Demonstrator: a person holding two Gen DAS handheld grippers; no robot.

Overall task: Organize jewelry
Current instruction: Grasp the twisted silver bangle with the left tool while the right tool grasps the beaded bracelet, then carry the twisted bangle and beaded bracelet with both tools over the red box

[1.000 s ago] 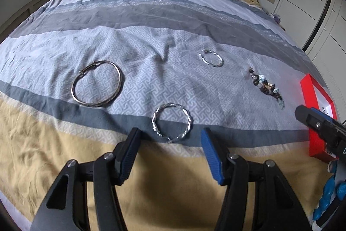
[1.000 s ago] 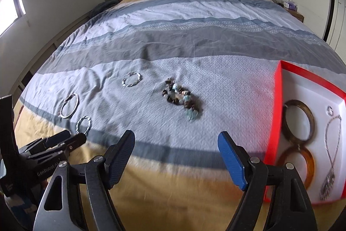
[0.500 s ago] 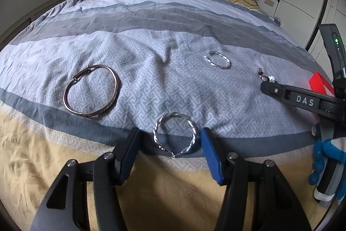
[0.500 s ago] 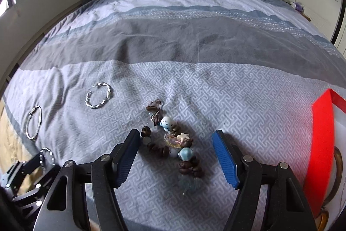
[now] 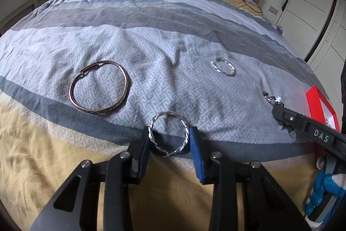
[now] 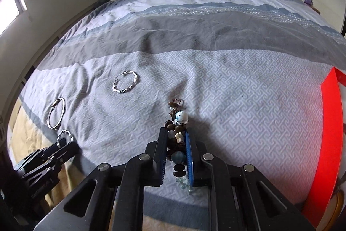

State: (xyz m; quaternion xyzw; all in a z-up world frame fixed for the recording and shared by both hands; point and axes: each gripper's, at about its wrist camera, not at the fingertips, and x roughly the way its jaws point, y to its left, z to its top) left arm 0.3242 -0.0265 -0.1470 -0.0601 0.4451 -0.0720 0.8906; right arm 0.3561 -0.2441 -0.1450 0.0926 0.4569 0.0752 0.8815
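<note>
**Both grippers closing on jewelry at once, tray waiting at right**

Progress, as far as visible: four pieces are lying loose on the striped duvet (image 5: 151, 21), none of them in the red tray (image 6: 330, 122) yet. The tray's inside is not showing in either view now, so what it is already holding cannot be told. Most of the sorting is looking undone.

Left gripper (image 5: 169, 140): its jaws have just been closing, and the near twisted silver bangle (image 5: 168, 133) is sitting between them. The blue pads are touching the bangle's two sides, left pad at the left rim, right pad at the right rim, so it is reading as clamped on the ring across its width (the bangle is still lying flat on the cover, not lifted).

Right gripper (image 6: 176, 142): its jaws have just been closing too, and they are now pressing together on the beaded bracelet (image 6: 176, 133). Dark beads are bunching between the pads, a white dotted bead and the clasp end are sticking out past the fingertips, and pale beads are trailing back below them.

Still untouched: the plain bangle with the slide clasp (image 5: 100, 88), left of the left gripper, and a second twisted silver bangle (image 5: 223, 66), well beyond and between the two tools.

The tray is lying at the bed's right edge, near the right gripper, well apart from the left one.
</note>
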